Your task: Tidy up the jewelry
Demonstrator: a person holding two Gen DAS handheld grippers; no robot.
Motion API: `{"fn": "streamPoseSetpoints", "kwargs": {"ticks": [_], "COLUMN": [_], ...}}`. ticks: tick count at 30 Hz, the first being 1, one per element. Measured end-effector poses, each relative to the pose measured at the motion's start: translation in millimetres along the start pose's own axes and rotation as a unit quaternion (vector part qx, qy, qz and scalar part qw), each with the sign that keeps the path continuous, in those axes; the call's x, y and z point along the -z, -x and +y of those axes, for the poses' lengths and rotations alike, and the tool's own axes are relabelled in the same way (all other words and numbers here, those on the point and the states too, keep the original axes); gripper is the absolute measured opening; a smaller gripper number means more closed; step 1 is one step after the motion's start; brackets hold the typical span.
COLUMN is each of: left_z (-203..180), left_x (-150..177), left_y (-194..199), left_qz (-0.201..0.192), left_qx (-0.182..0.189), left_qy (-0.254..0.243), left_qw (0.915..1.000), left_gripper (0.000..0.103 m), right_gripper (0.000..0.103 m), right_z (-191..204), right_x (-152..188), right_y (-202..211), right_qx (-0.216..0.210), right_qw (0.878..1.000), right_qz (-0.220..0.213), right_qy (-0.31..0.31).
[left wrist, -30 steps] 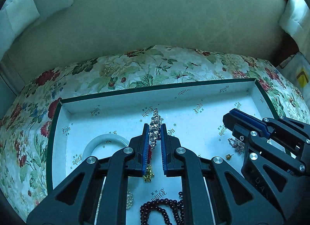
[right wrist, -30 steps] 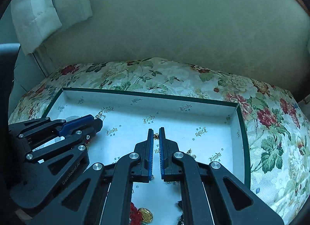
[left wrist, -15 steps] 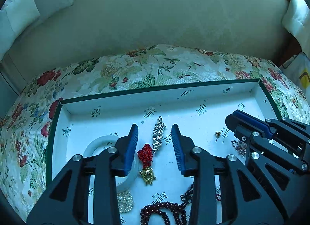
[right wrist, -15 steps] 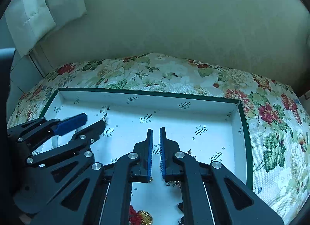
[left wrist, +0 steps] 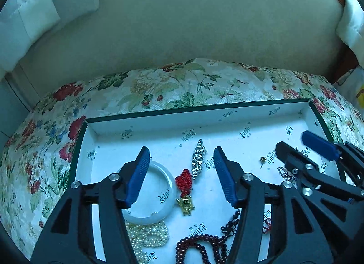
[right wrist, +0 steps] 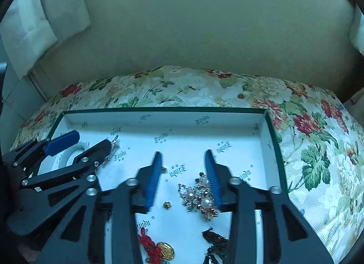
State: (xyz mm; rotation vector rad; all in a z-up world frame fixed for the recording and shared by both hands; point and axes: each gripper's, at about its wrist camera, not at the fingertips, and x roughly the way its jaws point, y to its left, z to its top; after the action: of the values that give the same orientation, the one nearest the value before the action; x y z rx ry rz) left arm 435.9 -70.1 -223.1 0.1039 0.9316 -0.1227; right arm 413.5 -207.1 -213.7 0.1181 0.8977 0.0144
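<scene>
Shallow white tray point(left wrist: 136, 125) with dark green rim, printed with small logos, sits on a floral cushion point(left wrist: 159, 84). Left gripper point(left wrist: 182, 173) hangs over the tray, jaws spread wide and holding nothing. Between its jaws lie a rhinestone bar brooch point(left wrist: 198, 156), toward the tips, and nearer the camera a red knotted charm point(left wrist: 184, 181) with a small gold pendant at its lower end; charm and brooch look just touching, end to end. A white bangle point(left wrist: 159, 193) lies under and beside the left jaw, its rim close to the charm. Nearer the camera than the bangle, a pearl piece point(left wrist: 147, 234); nearer than the jaws' gap, dark red beads point(left wrist: 200, 248). Beyond the right jaw, a tiny gold stud point(left wrist: 263, 159) lies loose on the tray floor. Right gripper point(right wrist: 184, 177) is also over the tray, jaws apart and empty; the image is slightly blurred. A pearl-and-crystal cluster point(right wrist: 200, 198) lies against the inner side of its right jaw; contact cannot be confirmed. A small gold bead point(right wrist: 167, 205) sits between the jaws, nearer the left one.
</scene>
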Motion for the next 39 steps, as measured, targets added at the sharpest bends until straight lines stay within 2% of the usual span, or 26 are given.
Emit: {"fn": "streamPoseSetpoints", "kwargs": {"ticks": [3, 9, 12, 22, 31, 39], "left_z": [2.7, 2.8, 2.8, 6.9, 13.1, 12.2], "left_x": [-0.7, -0.3, 1.0, 17.7, 47.3, 71.3], "left_y": [1.4, 6.0, 12.0, 38.8, 83.5, 133.5], "left_qz": [-0.003, -0.007, -0.014, -0.023, -0.034, -0.056], "left_qx": [-0.004, -0.021, -0.024, -0.038, -0.042, -0.059], "left_qy": [0.002, -0.007, -0.012, -0.007, 0.016, 0.015], "left_qw": [1.0, 0.9997, 0.9995, 0.999, 0.9984, 0.9966], "left_gripper": [0.069, 0.081, 0.082, 0.086, 0.087, 0.088], "right_gripper": [0.064, 0.067, 0.073, 0.077, 0.08, 0.08], "right_z": [-1.7, -4.0, -3.6, -1.3, 5.3, 16.3], "right_x": [-1.3, 0.2, 4.0, 19.1, 44.0, 67.5], "right_y": [3.1, 7.7, 14.3, 36.2, 72.4, 118.4], "right_qx": [0.009, 0.024, 0.032, 0.045, 0.04, 0.042], "right_qw": [1.0, 1.0, 0.999, 0.999, 0.998, 0.998], "right_qz": [-0.007, -0.005, -0.014, -0.027, -0.035, -0.05], "right_qy": [0.0, 0.007, 0.01, 0.007, -0.013, -0.012]}}
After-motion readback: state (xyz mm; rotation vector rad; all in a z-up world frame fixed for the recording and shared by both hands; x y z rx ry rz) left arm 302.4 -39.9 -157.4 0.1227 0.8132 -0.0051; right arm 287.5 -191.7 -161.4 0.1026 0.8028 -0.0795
